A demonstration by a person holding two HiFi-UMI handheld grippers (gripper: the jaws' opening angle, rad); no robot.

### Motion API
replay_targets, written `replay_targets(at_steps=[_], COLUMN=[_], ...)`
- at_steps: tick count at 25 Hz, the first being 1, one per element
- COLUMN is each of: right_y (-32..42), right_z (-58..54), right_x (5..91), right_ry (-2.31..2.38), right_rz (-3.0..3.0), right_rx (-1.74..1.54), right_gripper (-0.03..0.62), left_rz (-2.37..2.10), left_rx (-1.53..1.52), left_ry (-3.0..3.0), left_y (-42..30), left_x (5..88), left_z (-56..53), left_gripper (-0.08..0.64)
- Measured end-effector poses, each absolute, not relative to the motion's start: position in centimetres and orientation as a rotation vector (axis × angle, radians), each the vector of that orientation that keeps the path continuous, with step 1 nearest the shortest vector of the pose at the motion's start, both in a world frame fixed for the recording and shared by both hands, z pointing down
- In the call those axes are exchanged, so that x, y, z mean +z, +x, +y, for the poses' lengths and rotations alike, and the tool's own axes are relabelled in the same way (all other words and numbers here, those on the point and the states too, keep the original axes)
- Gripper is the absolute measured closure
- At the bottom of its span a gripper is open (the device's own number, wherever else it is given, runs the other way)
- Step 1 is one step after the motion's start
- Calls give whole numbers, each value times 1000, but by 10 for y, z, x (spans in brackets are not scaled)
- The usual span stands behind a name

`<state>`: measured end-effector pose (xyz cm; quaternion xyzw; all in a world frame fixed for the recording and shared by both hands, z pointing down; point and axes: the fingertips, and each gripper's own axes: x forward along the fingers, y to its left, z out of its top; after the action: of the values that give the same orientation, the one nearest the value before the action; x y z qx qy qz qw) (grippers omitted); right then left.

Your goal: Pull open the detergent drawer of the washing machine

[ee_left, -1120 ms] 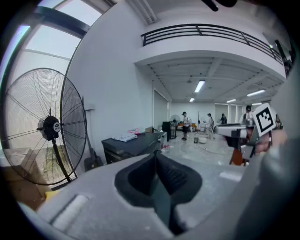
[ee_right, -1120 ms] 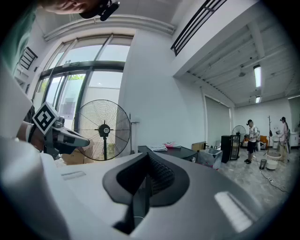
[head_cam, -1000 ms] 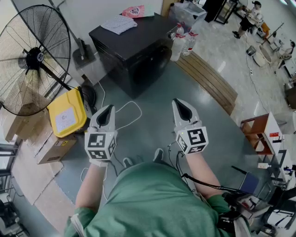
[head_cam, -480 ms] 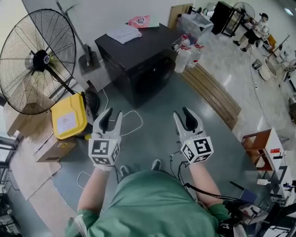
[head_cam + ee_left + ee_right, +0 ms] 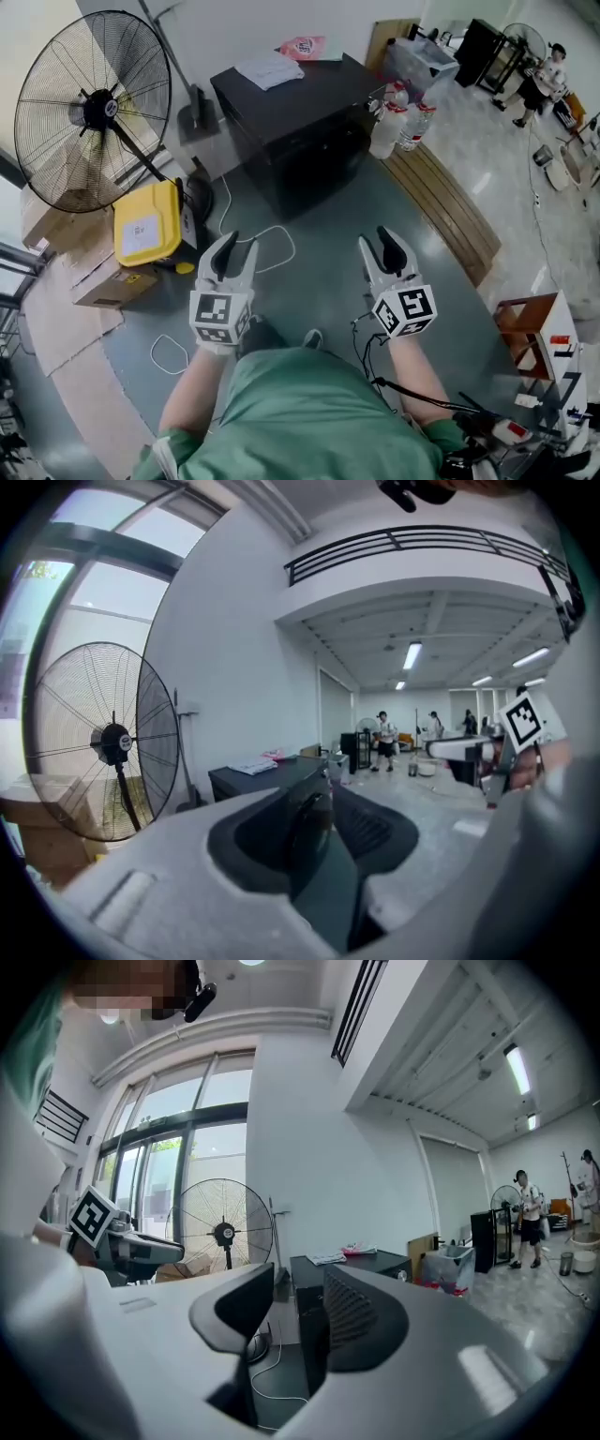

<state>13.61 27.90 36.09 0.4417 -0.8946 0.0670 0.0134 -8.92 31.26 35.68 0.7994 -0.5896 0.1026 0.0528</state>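
Note:
The black washing machine (image 5: 300, 122) stands on the floor ahead, well beyond both grippers; its detergent drawer cannot be made out. My left gripper (image 5: 234, 248) is held in the air at the lower left. Its jaws have just been opening and stand wide apart with nothing between them. My right gripper (image 5: 389, 246) hovers level at the lower right; its jaws have also just been opening and are empty. In the left gripper view the machine (image 5: 258, 778) shows past the left gripper (image 5: 323, 803). The right gripper (image 5: 291, 1288) frames the machine (image 5: 375, 1262) too.
A big standing fan (image 5: 89, 108), a yellow case (image 5: 145, 234) and a cardboard box (image 5: 103, 281) are at the left. A white cable (image 5: 267, 234) lies before the machine. Papers (image 5: 270, 68) rest on its top. Bottles (image 5: 403, 127) and a wooden board (image 5: 450, 206) are at the right.
Both grippers' jaws have gone from shut to open, the left wider than the right. The person and both grippers have shifted across the floor; the machine now sits further right in the head view.

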Motion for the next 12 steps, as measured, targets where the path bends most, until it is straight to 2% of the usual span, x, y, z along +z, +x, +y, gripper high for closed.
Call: replay_targets(at_steps=[12], right_y=[104], right_z=[220], right_x=[384], right_ry=[1380], right_rz=[-2751], right_rx=[300], right_gripper=[443], left_rz=[-1736], left_rx=[326], left_ry=[2409], left_y=[-124], left_x=[383], left_z=[244], left_gripper=[432])
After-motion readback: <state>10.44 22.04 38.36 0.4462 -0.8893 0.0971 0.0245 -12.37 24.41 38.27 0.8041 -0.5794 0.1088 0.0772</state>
